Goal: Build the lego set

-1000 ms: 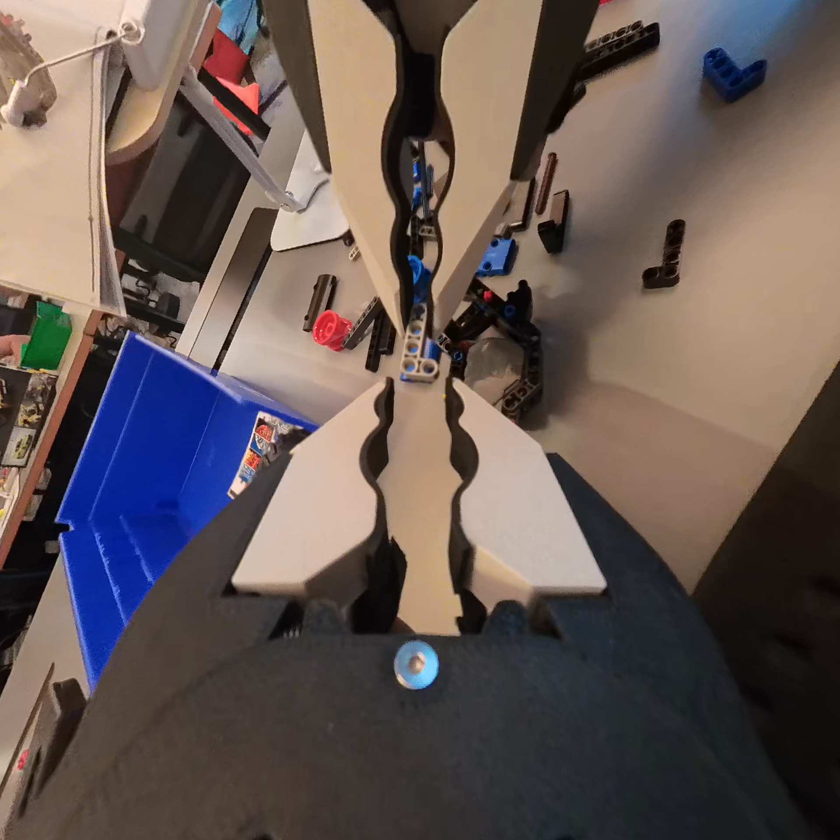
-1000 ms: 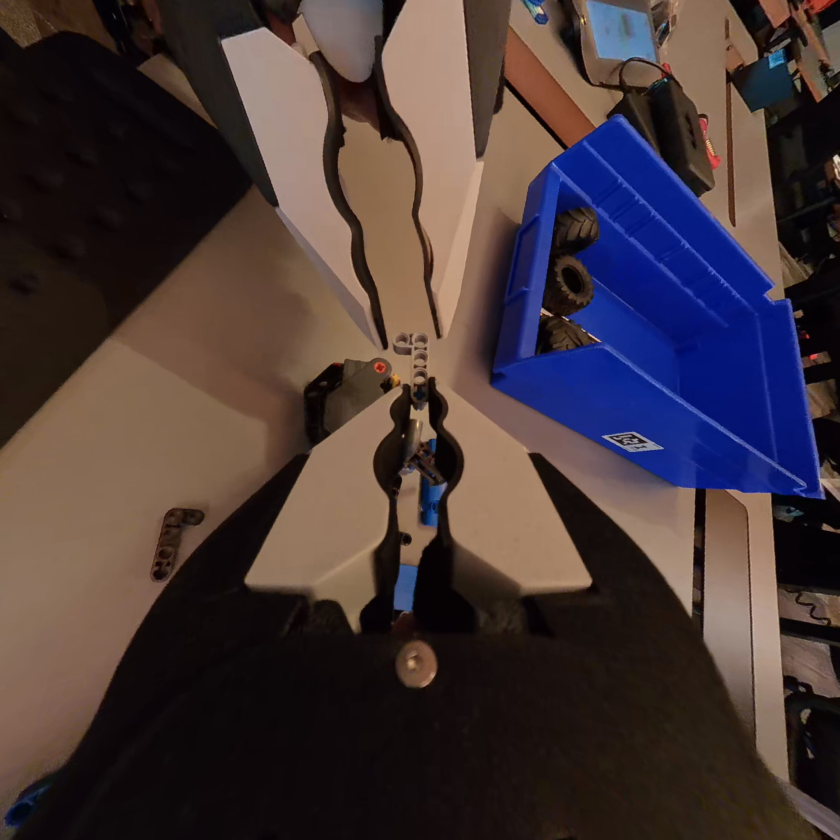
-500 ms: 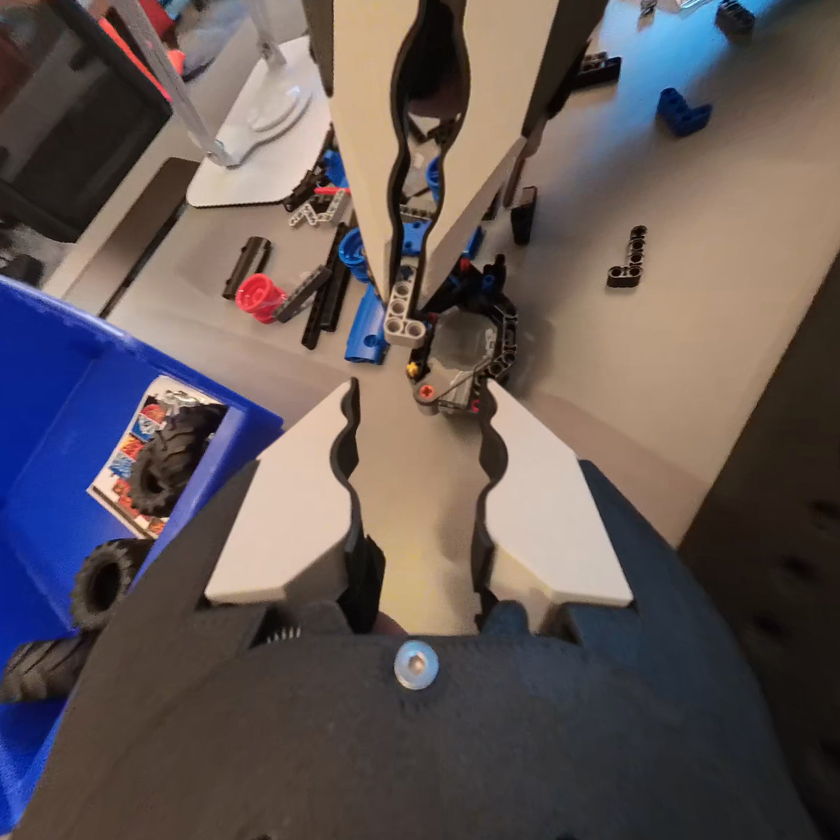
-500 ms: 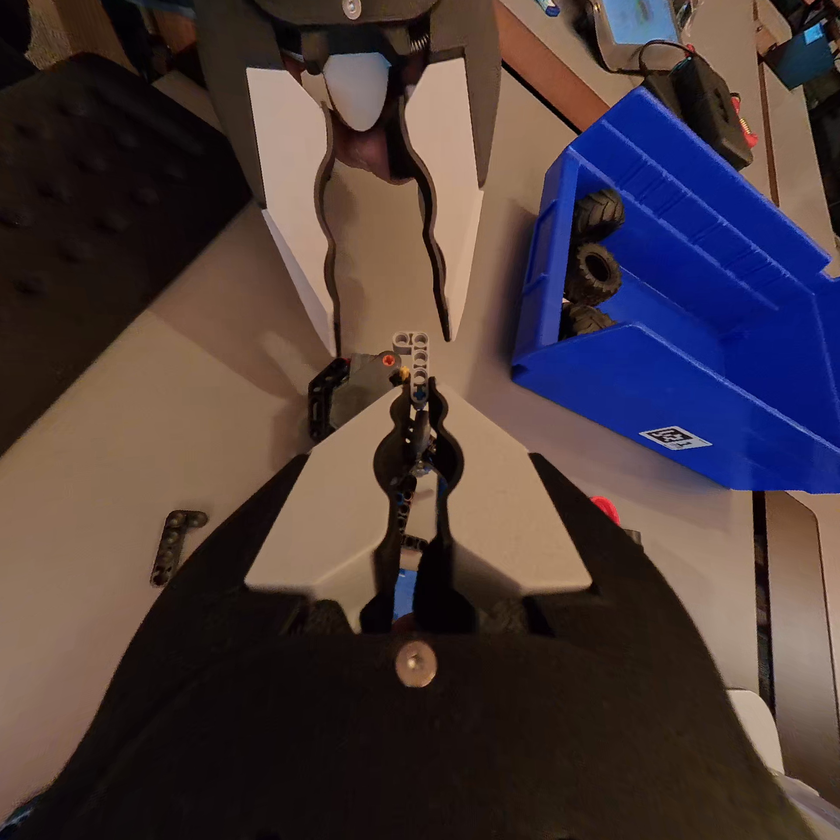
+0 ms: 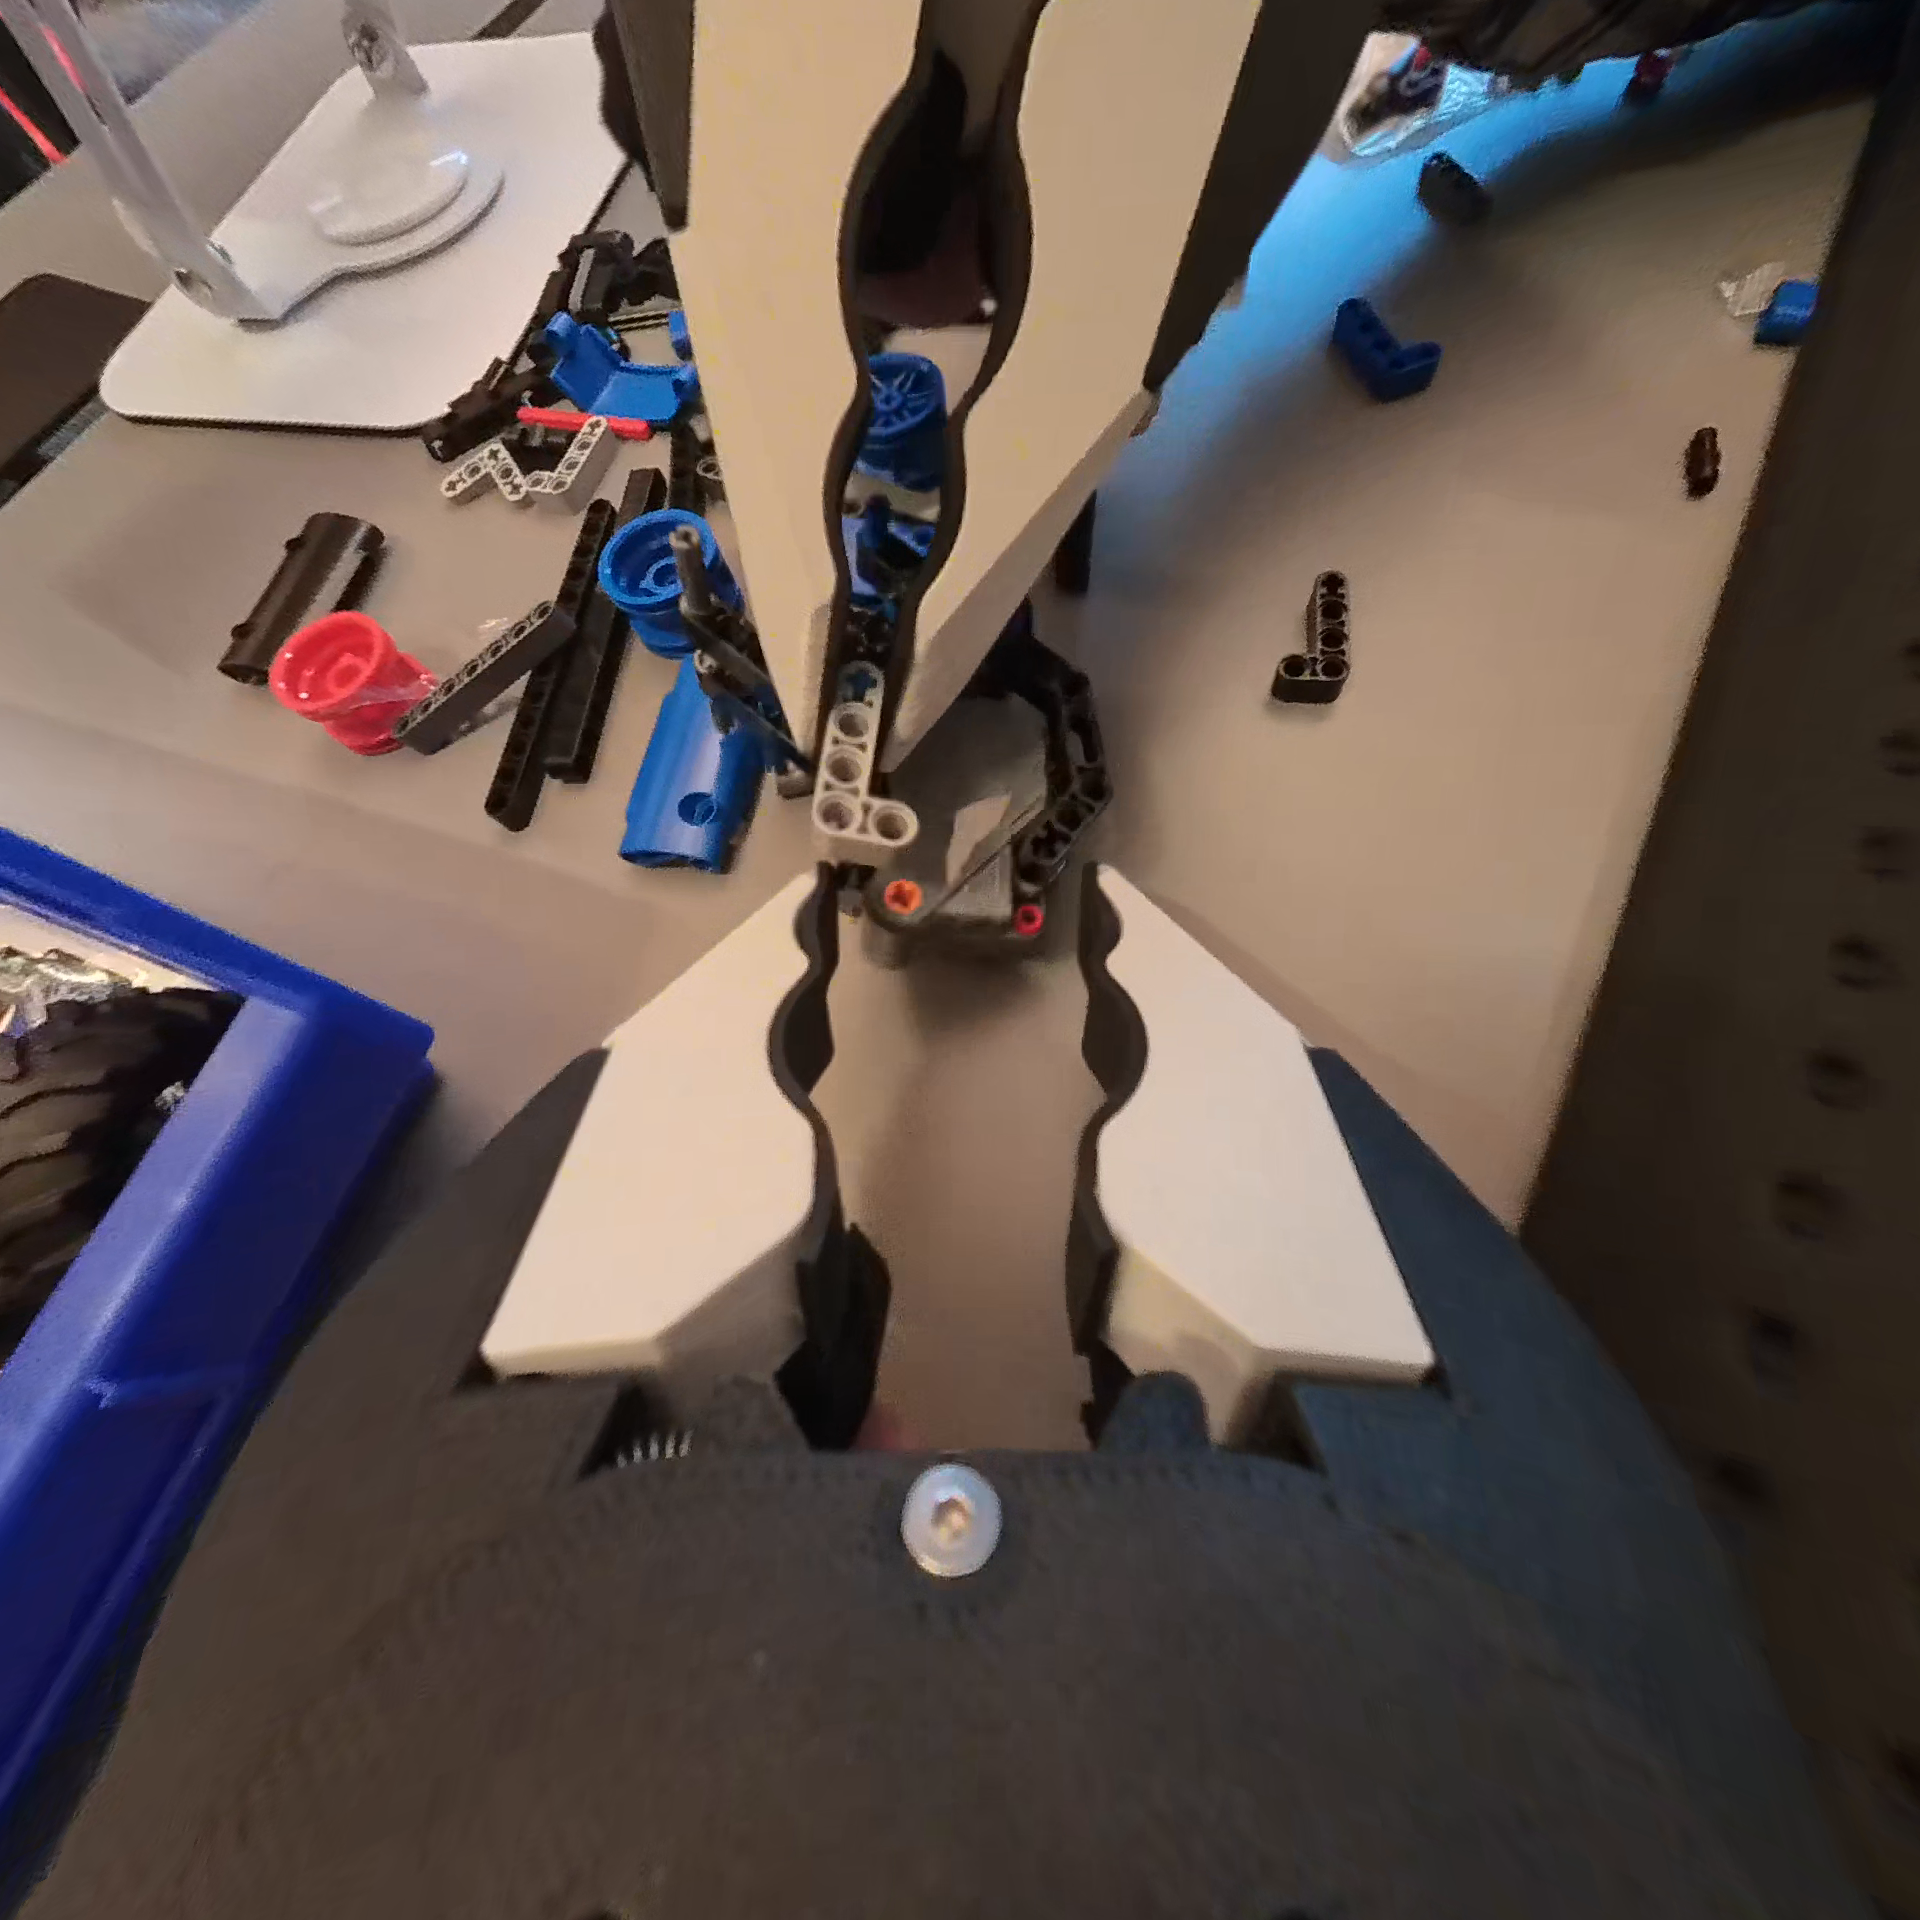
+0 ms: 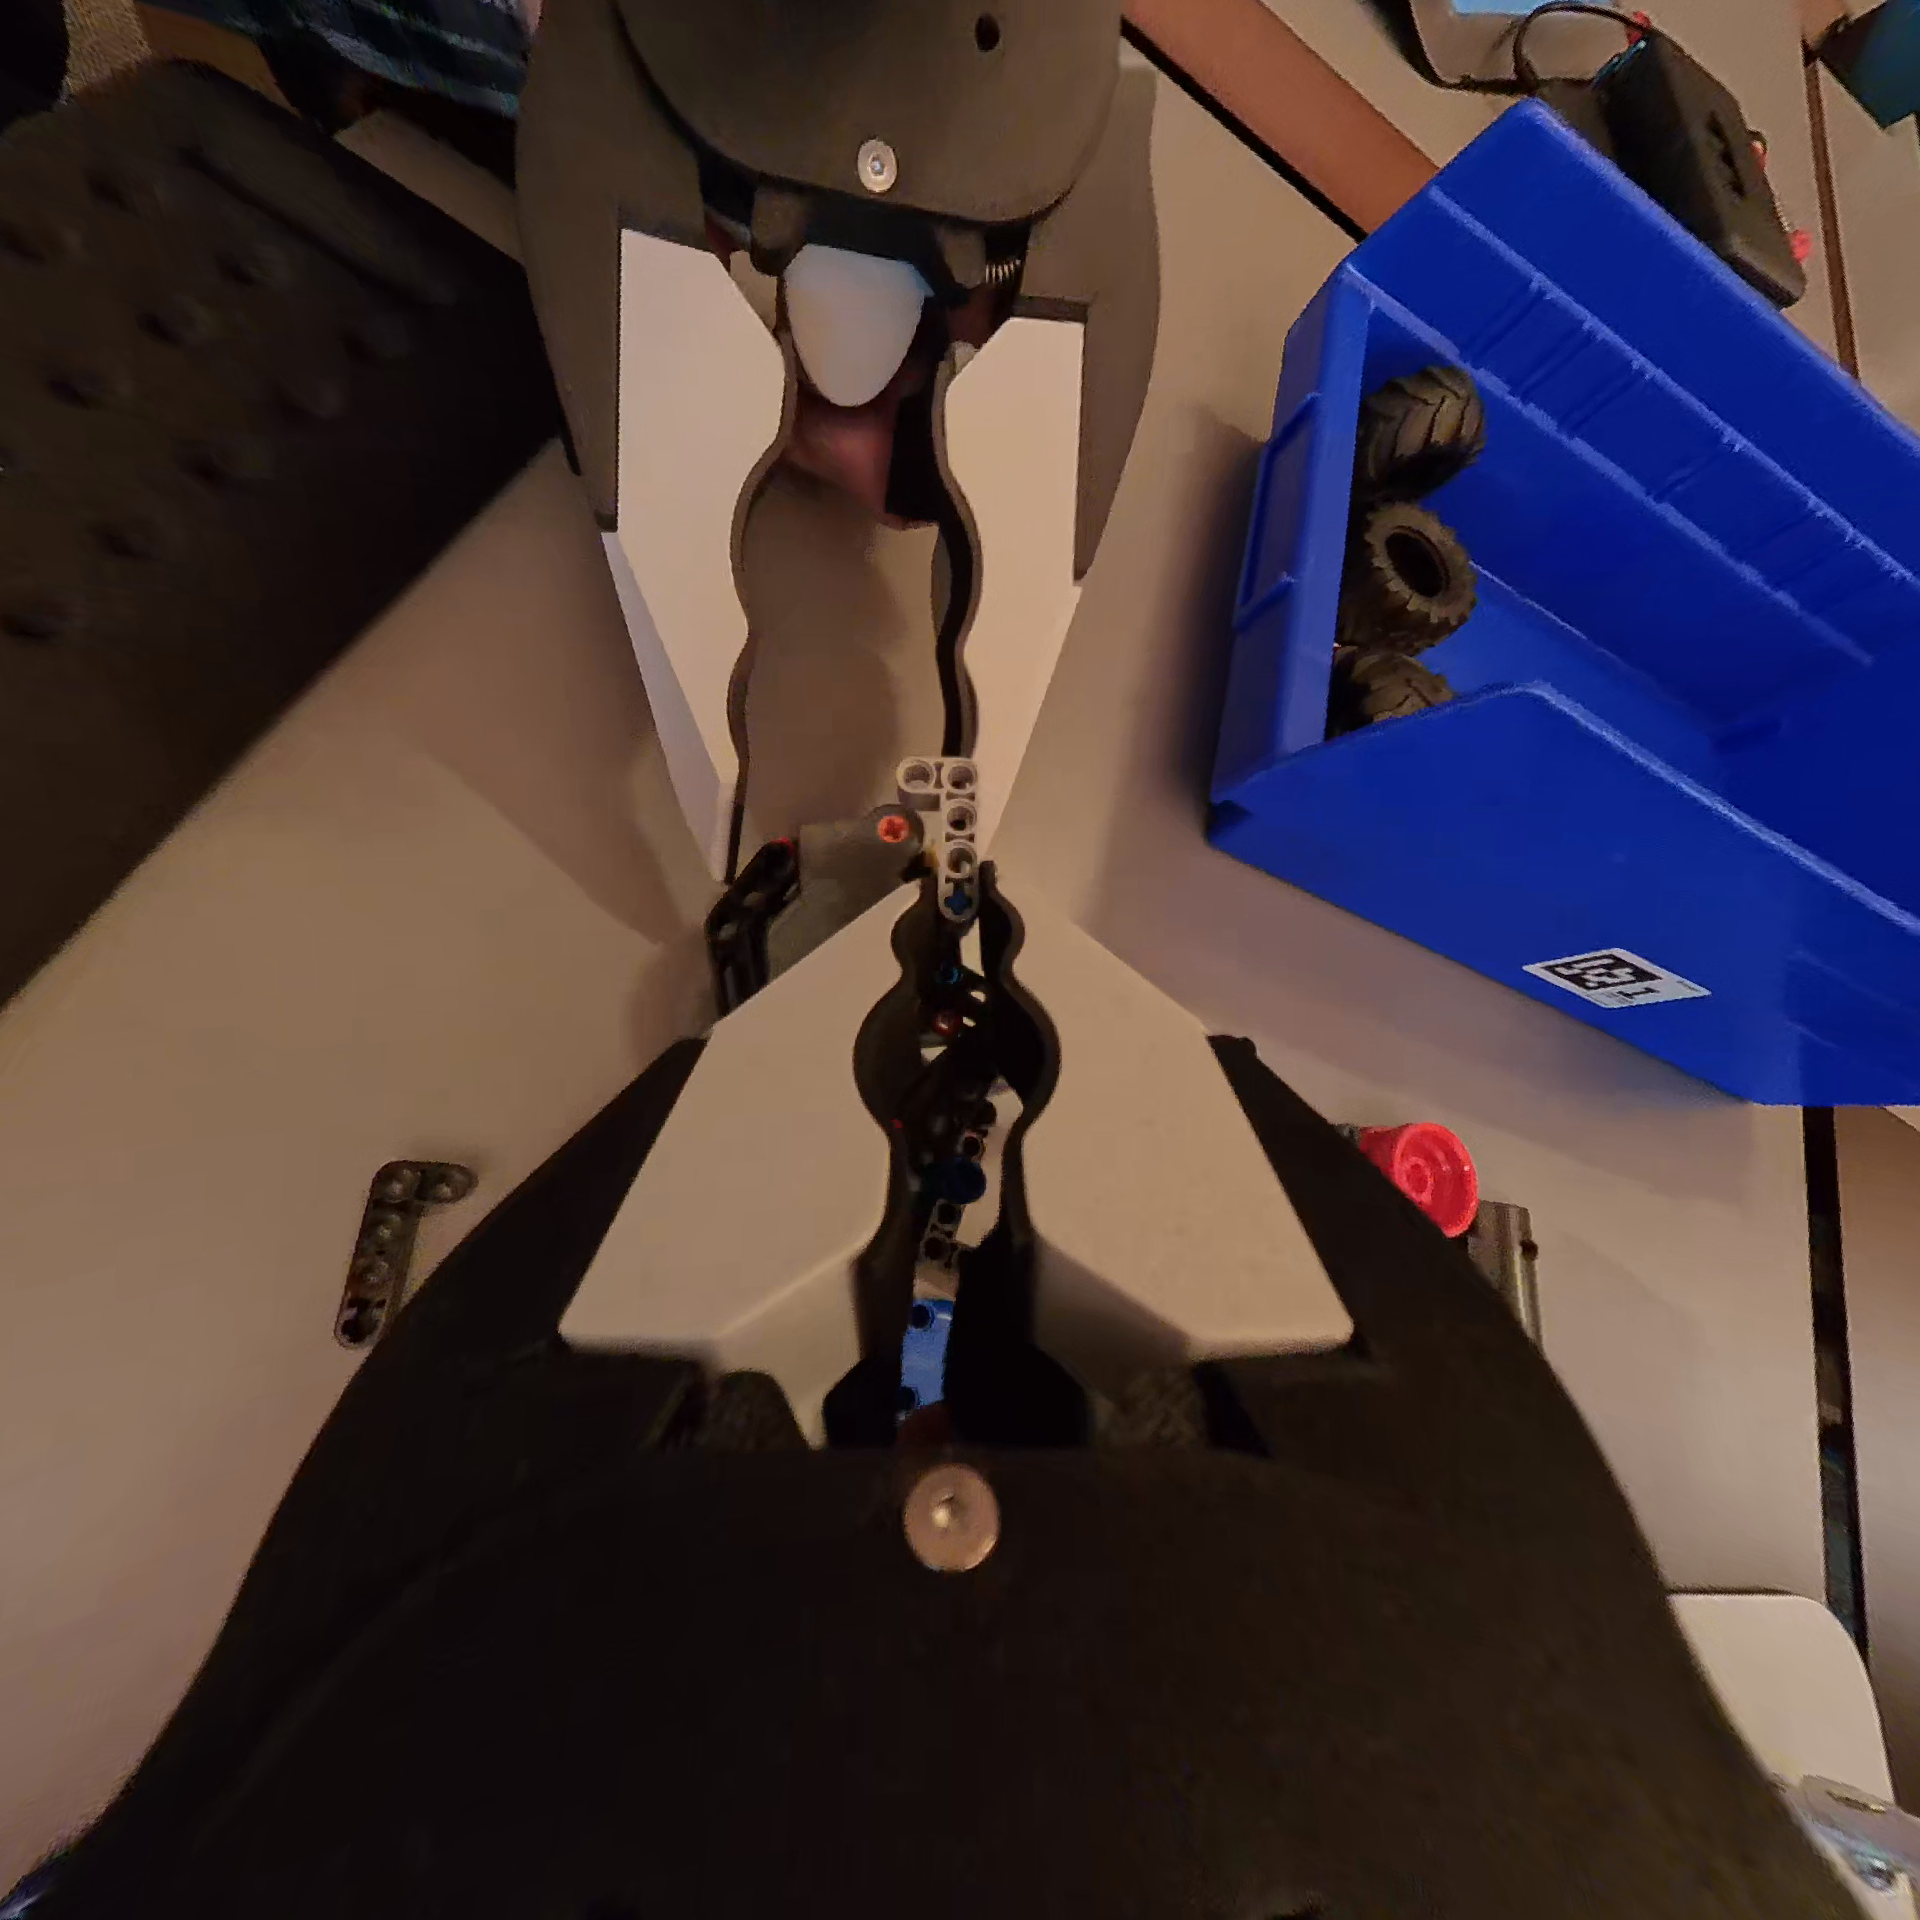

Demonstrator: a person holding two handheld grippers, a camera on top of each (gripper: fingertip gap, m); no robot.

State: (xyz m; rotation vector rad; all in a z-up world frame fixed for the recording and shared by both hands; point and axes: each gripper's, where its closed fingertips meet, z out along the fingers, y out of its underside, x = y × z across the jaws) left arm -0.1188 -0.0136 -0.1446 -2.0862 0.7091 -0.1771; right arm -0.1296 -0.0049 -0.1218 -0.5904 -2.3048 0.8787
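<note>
Lego's grey L-shaped beam (image 6: 954, 840) is the piece in play, and I have it pinched by its long arm at the very tips of my right gripper (image 6: 961, 902), the jaws drawn nearly together on it. The short foot of the L sticks out ahead of the tips, free in the air, which I judge is deliberate: gripping the far end leaves the holes at the foot clear for mating.

Just below and beside that foot sits the dark grey assembly (image 5: 961, 883), resting on the table (image 5: 1455, 831) with a black beam frame curving round its far side and an orange pin hole and a red pin facing up. The beam hangs close over its corner; I cannot tell whether it is touching.

My left gripper (image 5: 956, 894) comes in from the opposite side, tip to tip with the right one. Its jaws stand wide with nothing between them, straddling the near end of the assembly. I read that as readiness to steady the assembly while the beam is pressed on.

Both tools are pitched steeply down at the table, roughly in one line, facing each other.

Further out, loose black beams, blue hubs and a red hub (image 5: 338, 681) lie scattered to one side, a black L-beam (image 5: 1314, 655) lies apart on the other, and a blue bin (image 6: 1610, 727) holds black tyres (image 6: 1408, 571).
</note>
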